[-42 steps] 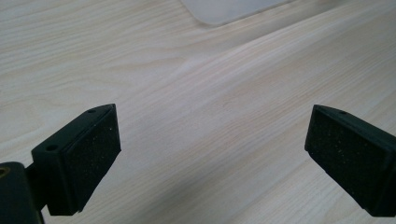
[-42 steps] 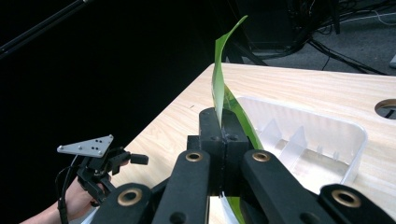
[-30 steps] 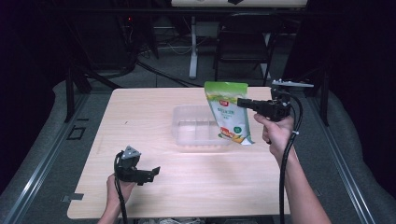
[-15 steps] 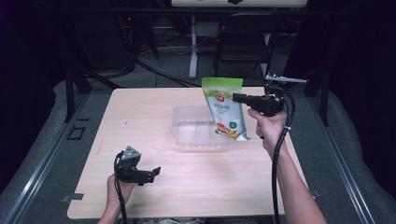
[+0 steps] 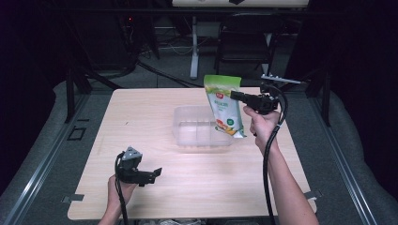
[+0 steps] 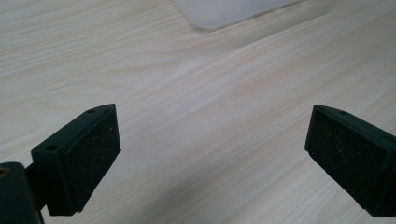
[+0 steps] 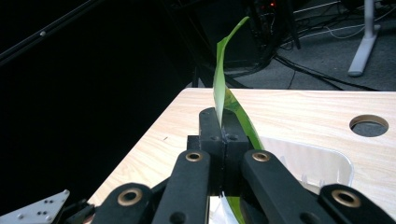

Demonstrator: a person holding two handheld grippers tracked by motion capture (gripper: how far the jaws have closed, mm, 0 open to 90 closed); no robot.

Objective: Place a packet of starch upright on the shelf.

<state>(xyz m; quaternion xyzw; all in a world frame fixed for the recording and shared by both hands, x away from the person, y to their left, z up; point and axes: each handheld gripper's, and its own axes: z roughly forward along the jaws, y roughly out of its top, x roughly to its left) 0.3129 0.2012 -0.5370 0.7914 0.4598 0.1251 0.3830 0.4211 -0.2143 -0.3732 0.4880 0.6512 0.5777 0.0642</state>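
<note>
Right gripper pinches pouch at edge, holds it raised, bottom corner over clear tray. Left gripper spread, empty, low over tabletop, well apart from tray.

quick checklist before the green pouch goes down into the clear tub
1. Grip: right gripper jaws shut on the green pouch, pinching its side edge. Ok.
2. Pouch off the table: hangs in the air, lower corner over the tub's right side. Ok.
3. Clear tub: lies open on the table, nothing visible inside. Ok.
4. Pouch centred over tub: sits toward the right rim, not the middle. Not ok.
5. Left gripper: jaws open, near the table's front edge, well apart from the tub. Ok.
6. Will the pouch fit flat inside: cannot tell.
</note>
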